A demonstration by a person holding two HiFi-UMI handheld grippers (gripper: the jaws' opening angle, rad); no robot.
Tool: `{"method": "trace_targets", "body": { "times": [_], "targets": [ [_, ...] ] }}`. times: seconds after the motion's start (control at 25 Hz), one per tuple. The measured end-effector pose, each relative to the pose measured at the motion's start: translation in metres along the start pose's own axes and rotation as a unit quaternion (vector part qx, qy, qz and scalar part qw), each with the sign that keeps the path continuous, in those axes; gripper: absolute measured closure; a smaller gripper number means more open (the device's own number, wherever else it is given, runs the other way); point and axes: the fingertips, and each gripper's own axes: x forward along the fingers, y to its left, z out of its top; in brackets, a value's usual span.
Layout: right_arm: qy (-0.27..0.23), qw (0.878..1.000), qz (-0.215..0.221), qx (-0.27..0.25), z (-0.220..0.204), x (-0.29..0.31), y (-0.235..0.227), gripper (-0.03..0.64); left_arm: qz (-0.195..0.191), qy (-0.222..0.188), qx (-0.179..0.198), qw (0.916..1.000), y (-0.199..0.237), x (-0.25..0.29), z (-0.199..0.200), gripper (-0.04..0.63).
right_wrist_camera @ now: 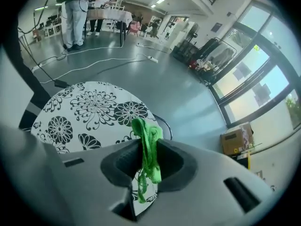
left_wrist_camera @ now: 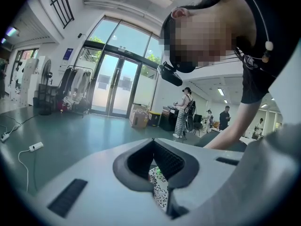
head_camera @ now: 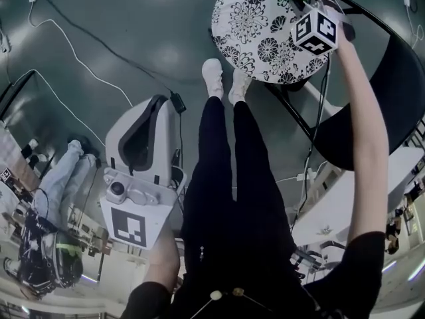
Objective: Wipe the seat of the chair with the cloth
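Right claw (right_wrist_camera: 146, 163) is pinching the green cloth (right_wrist_camera: 149, 142), all bunched up, over one edge of the flowery chair seat (right_wrist_camera: 89, 109). Left claw (left_wrist_camera: 153, 168) is pressed together and empty, held low by the person's legs. I'd go lower so the cloth flattens out, then do broad overlapping sweeps across the seat.

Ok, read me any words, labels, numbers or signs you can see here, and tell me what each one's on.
No text here can be read.
Blue sign beside the glass doors: too small to read.
Cardboard box: any print is too blurred.
Marker cube: only black-and-white squares, no words.
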Motion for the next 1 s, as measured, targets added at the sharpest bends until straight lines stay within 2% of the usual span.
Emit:
{"method": "trace_targets", "body": {
  "times": [0.2, 0.32, 0.4, 0.6, 0.68, 1.0],
  "targets": [
    [0.019, 1.000, -0.012, 0.019, -0.010, 0.016, -0.008, 0.534, 0.000, 0.006, 0.004, 1.0000, 0.001, 0.002, -0.003, 0.591],
    [0.020, 0.999, 0.027, 0.038, -0.011, 0.019, 0.017, 0.534, 0.001, 0.003, 0.003, 1.0000, -0.001, 0.004, -0.002, 0.591],
    [0.017, 0.998, 0.049, 0.030, -0.012, 0.015, 0.041, 0.534, 0.000, 0.001, 0.001, 1.0000, -0.004, 0.006, -0.001, 0.591],
    [0.005, 0.992, 0.110, -0.055, -0.019, -0.008, 0.115, 0.534, -0.006, 0.000, -0.001, 1.0000, -0.010, 0.010, 0.000, 0.591],
    [-0.003, 0.988, 0.137, -0.070, -0.020, -0.020, 0.145, 0.532, -0.006, 0.002, 0.000, 1.0000, -0.009, 0.010, -0.001, 0.591],
    [-0.022, 0.975, 0.218, -0.042, -0.020, -0.054, 0.225, 0.534, -0.007, 0.003, 0.003, 1.0000, -0.011, 0.013, 0.002, 0.591]
  ]
}}
